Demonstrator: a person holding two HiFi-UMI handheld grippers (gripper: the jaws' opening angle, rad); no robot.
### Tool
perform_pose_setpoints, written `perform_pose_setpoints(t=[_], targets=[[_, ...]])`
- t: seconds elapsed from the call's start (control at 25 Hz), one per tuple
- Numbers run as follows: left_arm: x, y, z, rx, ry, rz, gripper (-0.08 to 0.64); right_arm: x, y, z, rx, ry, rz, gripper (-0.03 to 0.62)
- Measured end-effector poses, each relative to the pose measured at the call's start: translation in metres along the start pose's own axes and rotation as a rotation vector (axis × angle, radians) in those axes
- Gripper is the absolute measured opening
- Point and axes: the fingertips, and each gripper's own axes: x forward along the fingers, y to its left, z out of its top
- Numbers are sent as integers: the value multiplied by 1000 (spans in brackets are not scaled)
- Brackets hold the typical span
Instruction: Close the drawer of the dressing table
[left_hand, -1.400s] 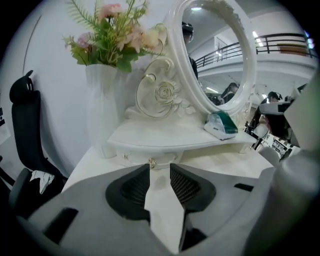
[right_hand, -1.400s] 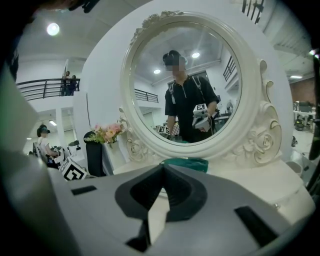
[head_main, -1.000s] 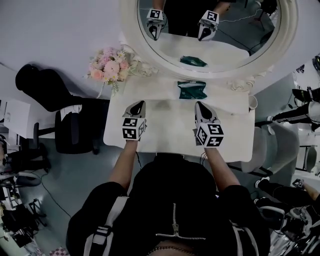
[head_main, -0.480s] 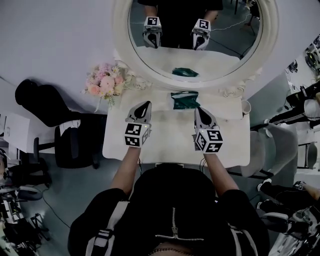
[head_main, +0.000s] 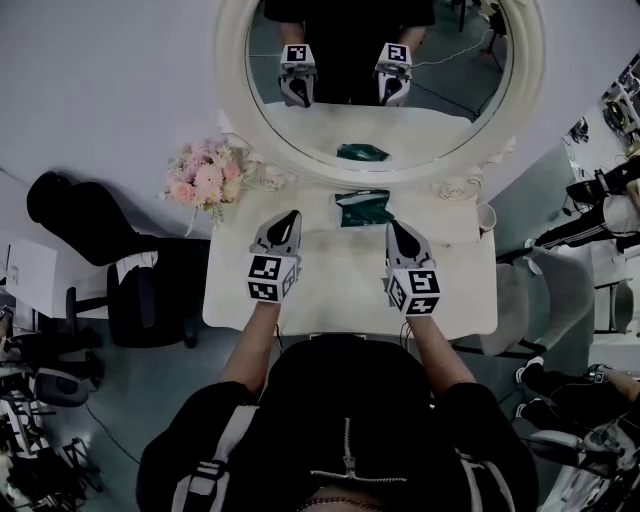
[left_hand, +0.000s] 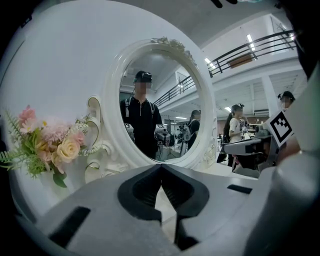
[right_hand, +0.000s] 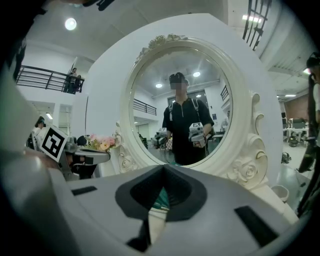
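Over the white dressing table (head_main: 340, 270), left gripper (head_main: 290, 217) and right gripper (head_main: 393, 227) hover, jaws together, empty. Its drawer, presumably under the front edge, is out of sight; likely rigid, free-sliding: push its front.

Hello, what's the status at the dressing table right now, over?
Left hand-held gripper and right hand-held gripper both shut, empty, above the dressing table. No open drawer showing at its front edge. Green packet ahead, not in the way.
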Motion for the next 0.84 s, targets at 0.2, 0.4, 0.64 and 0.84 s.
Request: perform_pose_setpoints(t=[0.2, 0.4, 0.64, 0.84], targets=[[1, 0, -4, -11, 4, 0, 6, 0, -2, -1, -1, 4, -2, -2], [-1, -2, -5, -16, 9, 0, 6, -1, 1, -3, 6, 12, 10, -2], [-2, -3, -9, -21, 16, 2, 6, -3, 3, -8, 6, 20, 18, -2], [-1, 0, -7, -23, 14, 2, 6, 0, 4, -7, 4, 23, 20, -2]])
